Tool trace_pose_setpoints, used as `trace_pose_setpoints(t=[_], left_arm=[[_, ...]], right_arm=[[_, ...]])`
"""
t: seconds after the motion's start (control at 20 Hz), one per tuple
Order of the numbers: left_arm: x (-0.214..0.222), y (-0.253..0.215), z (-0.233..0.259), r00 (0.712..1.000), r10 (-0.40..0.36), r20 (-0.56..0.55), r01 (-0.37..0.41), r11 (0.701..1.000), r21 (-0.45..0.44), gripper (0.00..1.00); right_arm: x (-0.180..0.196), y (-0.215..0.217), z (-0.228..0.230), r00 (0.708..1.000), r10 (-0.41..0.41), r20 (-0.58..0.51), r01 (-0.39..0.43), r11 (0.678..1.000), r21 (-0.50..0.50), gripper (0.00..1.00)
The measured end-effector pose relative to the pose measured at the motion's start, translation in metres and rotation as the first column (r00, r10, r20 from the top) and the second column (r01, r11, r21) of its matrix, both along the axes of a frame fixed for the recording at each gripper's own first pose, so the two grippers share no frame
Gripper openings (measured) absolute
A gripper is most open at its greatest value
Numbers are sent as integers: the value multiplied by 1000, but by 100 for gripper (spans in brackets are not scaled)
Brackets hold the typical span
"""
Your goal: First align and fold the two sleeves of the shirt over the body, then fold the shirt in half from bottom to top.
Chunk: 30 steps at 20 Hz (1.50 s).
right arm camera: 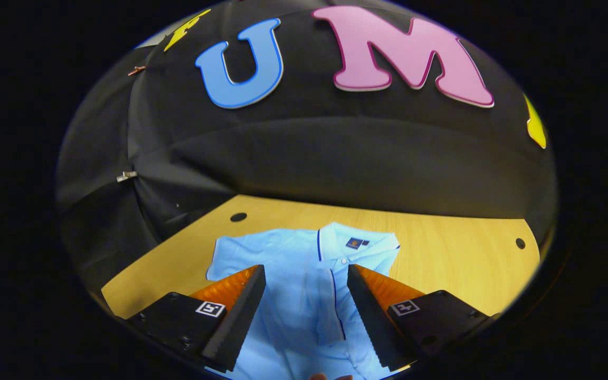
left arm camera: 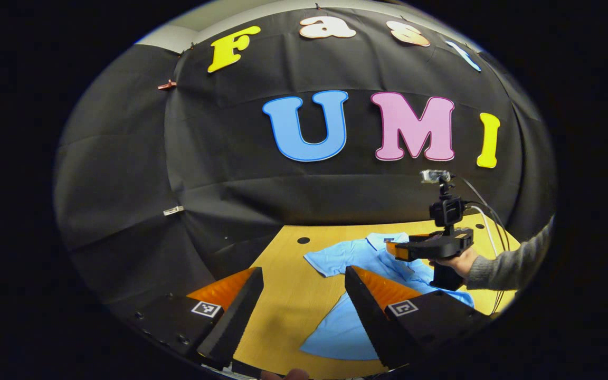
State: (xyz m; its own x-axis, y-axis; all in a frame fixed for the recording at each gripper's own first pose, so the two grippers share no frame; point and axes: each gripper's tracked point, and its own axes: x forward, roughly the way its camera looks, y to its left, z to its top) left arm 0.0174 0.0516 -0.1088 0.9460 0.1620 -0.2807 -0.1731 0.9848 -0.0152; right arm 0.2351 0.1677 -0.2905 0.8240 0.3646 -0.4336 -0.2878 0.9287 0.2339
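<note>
Polo shirt (right arm camera: 304,295): a light blue short-sleeved polo, spread face up on the wooden table (right arm camera: 457,253), collar at the far end and hem toward the near edge.
Left sleeve of the shirt (right arm camera: 230,258): in the right gripper view it lies out flat to the left of the body, not yet folded over.
Collar and placket (right arm camera: 335,248): collar with a dark stripe and a small label inside; the buttoned placket runs down the middle of the chest and serves as the line to fold the sleeves toward.
Right side of the shirt: the edge past the collar looks straight, with no sleeve spread beyond it; whether that sleeve is tucked in or merely hidden cannot be told.
Handling, judged: thin knit fabric, light, limp and easily wrinkled; it should slide a little on the smooth table and sag when lifted, so the collar is the only firmer part.
Where to take hold, judged: pinch the sleeve at its cuff edge and at the shoulder seam, catching one layer only, and carry it low across the body.
Left gripper (left arm camera: 304,311): jaws spread wide, nothing between them, held above the near left part of the table.
Right gripper (right arm camera: 304,309): jaws spread wide and empty, poised over the chest of the shirt; in the left gripper view it (left arm camera: 396,249) hangs above the collar, held by a hand (left arm camera: 459,261) in a grey sleeve (left arm camera: 515,261).
</note>
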Motion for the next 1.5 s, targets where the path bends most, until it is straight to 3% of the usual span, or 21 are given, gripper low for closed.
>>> trace_pose_setpoints(t=[0.25,0.45,0.7,0.95,1.25,1.5], left_arm=[[62,-15,-21,997,-78,-11,77,995,-62,98],[134,-23,-64,987,-122,-103,108,986,-126,99],[227,-15,-127,975,-107,-193,61,971,-229,100],[295,9,-181,949,-32,-312,-28,982,-185,99],[334,21,-240,895,6,-445,-117,968,-223,99],[344,29,-261,861,29,-508,-148,970,-195,99]], right_arm=[[-22,-40,94,984,-50,172,43,998,44,97],[-54,-77,141,971,-87,221,72,994,78,96],[-92,-111,154,967,-97,235,84,994,66,98],[-127,-136,167,967,-141,212,121,987,105,98],[-148,-159,181,961,-183,206,157,978,138,98],[-152,-185,181,954,-234,189,208,967,147,98]])
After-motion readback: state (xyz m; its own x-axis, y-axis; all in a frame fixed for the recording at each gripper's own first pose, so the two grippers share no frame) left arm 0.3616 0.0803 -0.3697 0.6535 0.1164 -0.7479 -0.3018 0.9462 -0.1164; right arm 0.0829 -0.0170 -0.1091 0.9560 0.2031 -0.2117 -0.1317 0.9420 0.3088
